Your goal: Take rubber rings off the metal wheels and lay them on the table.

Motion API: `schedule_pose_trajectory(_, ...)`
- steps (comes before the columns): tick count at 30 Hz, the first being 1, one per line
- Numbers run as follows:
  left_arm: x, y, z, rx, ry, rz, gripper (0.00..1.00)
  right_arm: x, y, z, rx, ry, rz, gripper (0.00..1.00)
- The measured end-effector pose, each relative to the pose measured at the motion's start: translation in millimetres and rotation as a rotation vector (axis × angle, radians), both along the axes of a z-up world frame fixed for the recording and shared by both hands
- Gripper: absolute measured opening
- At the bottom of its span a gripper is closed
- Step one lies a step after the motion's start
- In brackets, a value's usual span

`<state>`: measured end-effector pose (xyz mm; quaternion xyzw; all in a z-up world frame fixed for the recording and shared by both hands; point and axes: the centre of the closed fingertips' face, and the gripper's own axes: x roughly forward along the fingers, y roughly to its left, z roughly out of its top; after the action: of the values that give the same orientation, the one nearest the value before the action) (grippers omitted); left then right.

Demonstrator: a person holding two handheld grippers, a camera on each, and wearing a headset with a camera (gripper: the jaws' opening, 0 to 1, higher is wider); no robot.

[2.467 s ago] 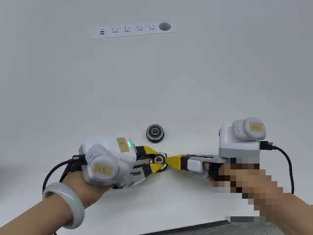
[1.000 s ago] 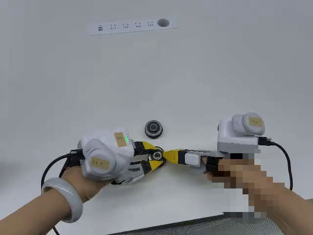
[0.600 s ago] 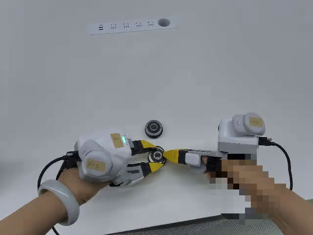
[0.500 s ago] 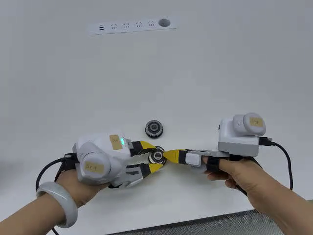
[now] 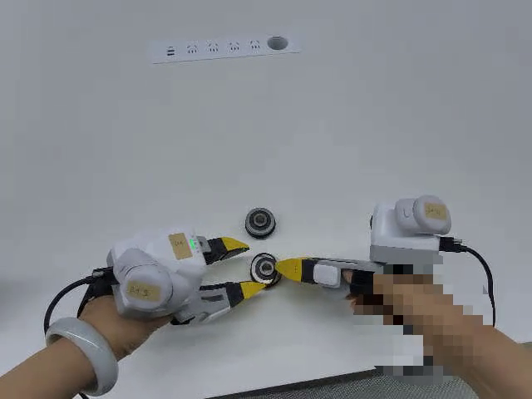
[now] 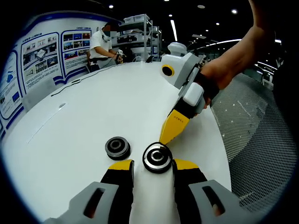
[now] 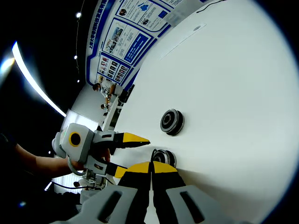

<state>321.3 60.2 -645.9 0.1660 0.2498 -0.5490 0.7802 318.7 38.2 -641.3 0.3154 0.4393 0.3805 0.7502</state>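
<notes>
A metal wheel with a black rubber ring (image 5: 265, 268) sits low in the middle of the white table, also seen as the near wheel (image 6: 157, 157) and the wheel (image 7: 164, 157) just past my right jaws. My left gripper (image 5: 245, 266) stands open, its yellow fingertips (image 6: 120, 165) either side of the wheel and apart from it. My right gripper (image 5: 278, 266) is shut, its pointed tips (image 7: 151, 164) pressed on the wheel's rim; in the left gripper view it is the gripper (image 6: 172, 129) coming down from the right. A second ringed wheel (image 5: 260, 222) lies flat just beyond.
A white power strip (image 5: 224, 47) lies at the table's far edge. The second wheel (image 6: 117, 147) (image 7: 171, 121) lies a short way from the jaws. A grey mesh mat (image 6: 252, 121) borders the near side of the table. Cables trail from both grippers.
My left gripper has opened, let go of the near wheel and drawn back to the left. The right gripper stays shut at the wheel's rim, which has hardly moved.
</notes>
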Motion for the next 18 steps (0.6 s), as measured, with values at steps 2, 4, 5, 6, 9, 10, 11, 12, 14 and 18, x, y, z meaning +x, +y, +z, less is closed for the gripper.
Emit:
schedule_pose_trajectory(2,0.0,1.1,-0.3,0.003,0.0,0.002,0.36,0.2,0.1,0.0,0.002,-0.001,-0.001,0.02)
schedule_pose_trajectory(4,0.2,2.3,-0.4,0.002,-0.001,0.006,0.4,-0.5,0.9,1.7,0.009,-0.001,0.001,0.02)
schedule_pose_trajectory(5,0.2,3.3,-0.7,0.004,-0.001,0.008,0.41,-0.8,1.2,3.0,0.012,-0.002,0.001,0.02)
schedule_pose_trajectory(6,-0.2,4.2,-1.2,0.007,-0.001,0.009,0.41,-0.9,1.2,3.9,0.014,-0.002,0.0,0.02)
schedule_pose_trajectory(9,-2.0,6.2,-1.4,0.008,0.001,0.008,0.42,0.0,-0.3,7.7,0.028,-0.005,-0.011,0.02)
schedule_pose_trajectory(10,-2.7,7.6,-1.8,0.009,0.0,0.008,0.42,0.8,-1.7,10.1,0.035,-0.006,-0.02,0.02)
schedule_pose_trajectory(11,-3.1,8.2,-1.8,0.008,0.001,0.009,0.42,1.5,-2.6,11.4,0.038,-0.008,-0.025,0.02)
schedule_pose_trajectory(12,-3.4,8.8,-2.0,0.006,0.003,0.011,0.44,2.0,-3.8,12.7,0.042,-0.009,-0.03,0.02)
schedule_pose_trajectory(14,-3.9,10.5,-2.7,0.009,0.004,0.013,0.44,3.0,-7.2,15.3,0.045,-0.014,-0.04,0.02)
schedule_pose_trajectory(18,-3.8,13.2,-3.6,0.01,0.008,0.021,0.47,6.1,-17.0,14.6,0.039,-0.016,-0.062,0.02)
